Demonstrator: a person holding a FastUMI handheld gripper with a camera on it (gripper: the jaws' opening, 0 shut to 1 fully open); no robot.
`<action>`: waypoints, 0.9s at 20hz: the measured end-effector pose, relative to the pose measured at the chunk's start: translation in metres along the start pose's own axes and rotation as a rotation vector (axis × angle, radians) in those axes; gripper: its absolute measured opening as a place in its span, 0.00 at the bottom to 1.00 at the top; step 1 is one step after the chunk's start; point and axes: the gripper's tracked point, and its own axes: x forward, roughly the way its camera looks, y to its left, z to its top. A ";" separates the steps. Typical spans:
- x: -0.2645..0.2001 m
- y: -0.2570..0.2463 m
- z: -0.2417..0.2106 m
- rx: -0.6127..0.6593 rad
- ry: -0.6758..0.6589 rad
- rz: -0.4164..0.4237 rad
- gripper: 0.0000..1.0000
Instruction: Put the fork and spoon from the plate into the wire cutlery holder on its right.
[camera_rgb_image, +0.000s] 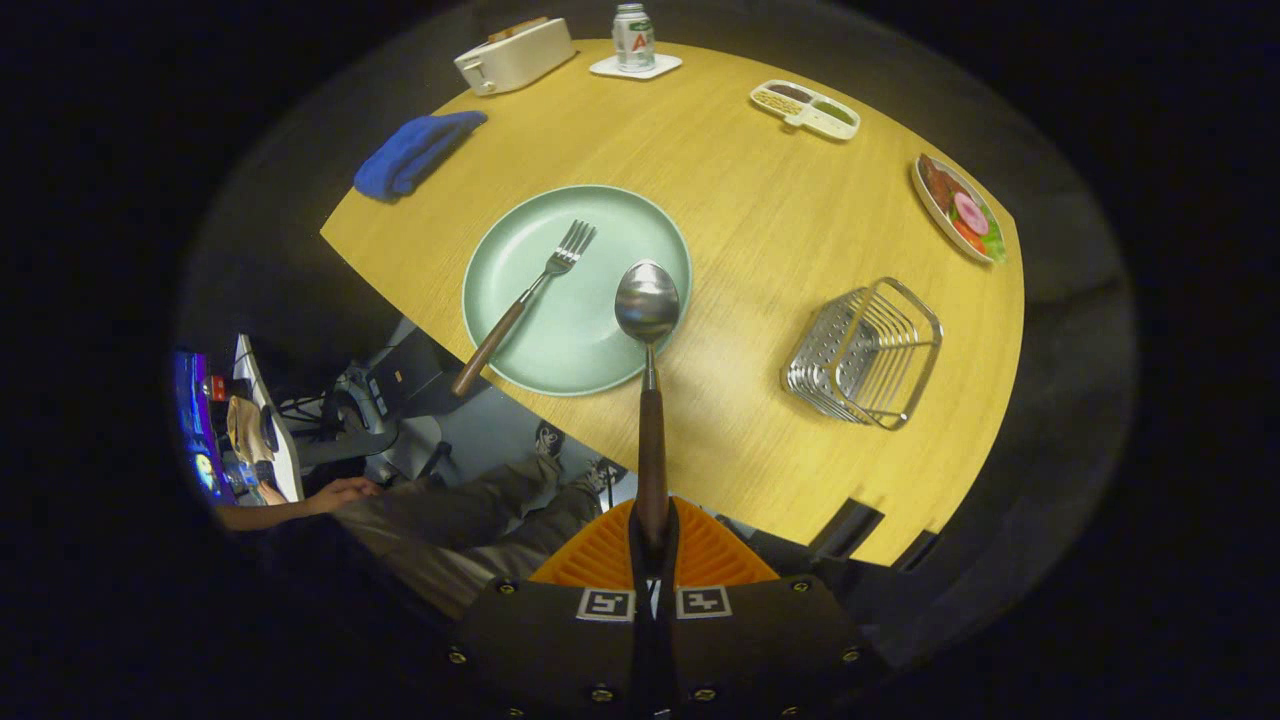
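The gripper (652, 545) is pinching the wooden handle of the spoon (648, 345) between both fingers, which are pressing together on it. The spoon is pointing straight ahead, its bowl showing over the near right part of the green plate (520, 250); whether it is touching the plate cannot be told. The fork (530, 295) is lying on the plate's left side, its handle overhanging the rim and the table edge. The wire cutlery holder (865, 352) is sitting on the wooden table (750, 200) right of the plate, apart from it. A blue cloth (412, 152) is lying beyond the plate.
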 end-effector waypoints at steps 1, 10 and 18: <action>-0.013 -0.008 -0.004 0.022 0.014 0.007 0.01; -0.066 -0.098 -0.023 0.152 0.167 -0.065 0.01; -0.034 -0.121 0.006 0.233 0.290 -0.019 0.01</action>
